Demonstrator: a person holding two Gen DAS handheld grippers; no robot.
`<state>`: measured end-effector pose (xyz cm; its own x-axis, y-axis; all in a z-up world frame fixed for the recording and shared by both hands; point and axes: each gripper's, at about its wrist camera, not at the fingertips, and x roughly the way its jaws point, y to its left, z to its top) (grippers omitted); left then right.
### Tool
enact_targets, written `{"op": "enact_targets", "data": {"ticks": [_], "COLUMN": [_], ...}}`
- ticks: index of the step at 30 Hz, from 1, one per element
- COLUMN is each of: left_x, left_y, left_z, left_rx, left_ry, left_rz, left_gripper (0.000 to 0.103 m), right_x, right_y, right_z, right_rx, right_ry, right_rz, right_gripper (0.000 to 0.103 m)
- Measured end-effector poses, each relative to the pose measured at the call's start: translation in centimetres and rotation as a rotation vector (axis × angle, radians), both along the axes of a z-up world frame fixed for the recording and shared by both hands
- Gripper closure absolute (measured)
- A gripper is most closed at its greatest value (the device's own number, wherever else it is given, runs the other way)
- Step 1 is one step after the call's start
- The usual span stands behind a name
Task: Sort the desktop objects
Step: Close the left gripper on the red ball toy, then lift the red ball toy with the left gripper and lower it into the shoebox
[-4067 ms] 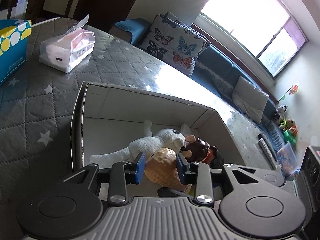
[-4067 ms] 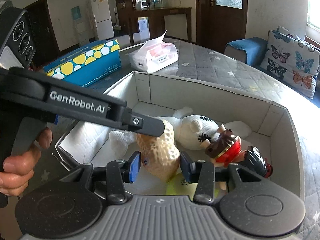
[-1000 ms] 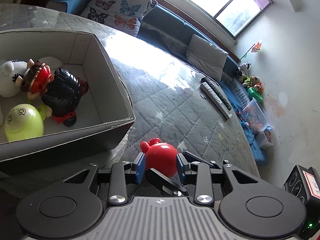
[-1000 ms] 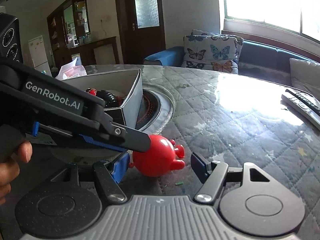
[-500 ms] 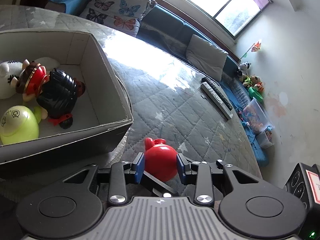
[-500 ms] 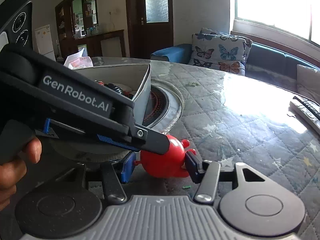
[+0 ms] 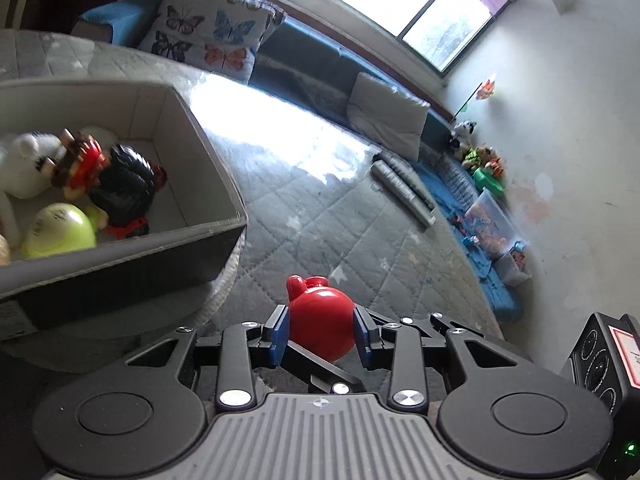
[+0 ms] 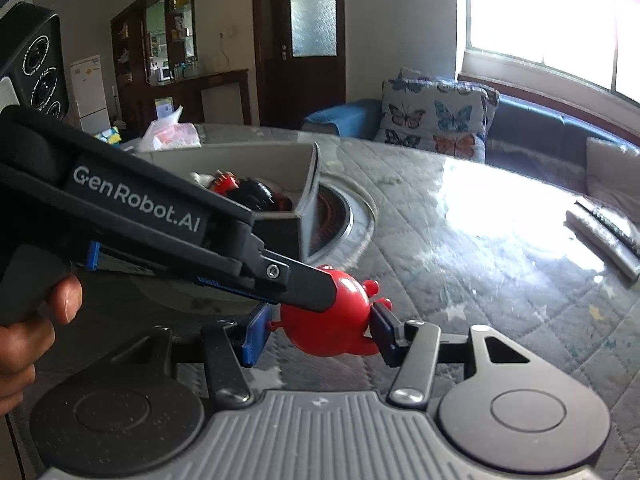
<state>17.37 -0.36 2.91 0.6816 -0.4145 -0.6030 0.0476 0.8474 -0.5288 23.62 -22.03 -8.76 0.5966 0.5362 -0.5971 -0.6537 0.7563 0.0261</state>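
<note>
Both grippers grip one red toy [image 7: 321,322] just above a grey quilted table cover [image 7: 360,232] sewn with pale stars. The left gripper [image 7: 321,334] has its blue pads pressed against the toy's round sides. The right gripper [image 8: 318,330], whose jaws have just been closing, clamps the same toy from the other direction, the left gripper's fingers crossing over it. A hand [image 8: 28,320] holds the left gripper's handle. The toy hangs just beside the near corner of a grey cardboard box [image 7: 216,184], which holds a yellow-green ball [image 7: 60,230], a black figure [image 7: 124,188], a red-and-brown figure [image 7: 80,164] and a white plush [image 7: 24,168]. Strong glare falls on the cover; two remote controls [image 7: 404,192] lie past it. A bench with a butterfly cushion [image 8: 436,120] runs under the window [image 8: 540,12]; a dark door [image 8: 312,40] and a white fridge [image 8: 90,92] stand behind.
</note>
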Motion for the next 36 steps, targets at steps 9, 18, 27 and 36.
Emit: {"op": "enact_targets", "data": {"ticks": [9, 18, 27, 36], "left_x": [-3.2, -3.3, -2.7, -1.9], "left_y": [4.5, 12.2, 16.5, 17.9], "left_z": [4.5, 4.7, 2.8, 1.2], "left_rx": [0.050, 0.049, 0.030, 0.012], "left_ry": [-0.130, -0.120, -0.066, -0.039], "left_rz": [0.093, 0.217, 0.286, 0.304], "left_gripper": [0.066, 0.066, 0.066, 0.066], "right_x": [-1.6, 0.1, 2.0, 3.2], "right_y": [5.1, 12.9, 17.7, 19.5], "right_z": [4.5, 5.0, 2.9, 1.4], "right_rx": [0.043, 0.053, 0.027, 0.004], "right_ry": [-0.103, -0.095, -0.046, -0.015], "right_rz": [0.100, 0.219, 0.285, 0.306], "right_gripper": [0.049, 0.049, 0.049, 0.049]}}
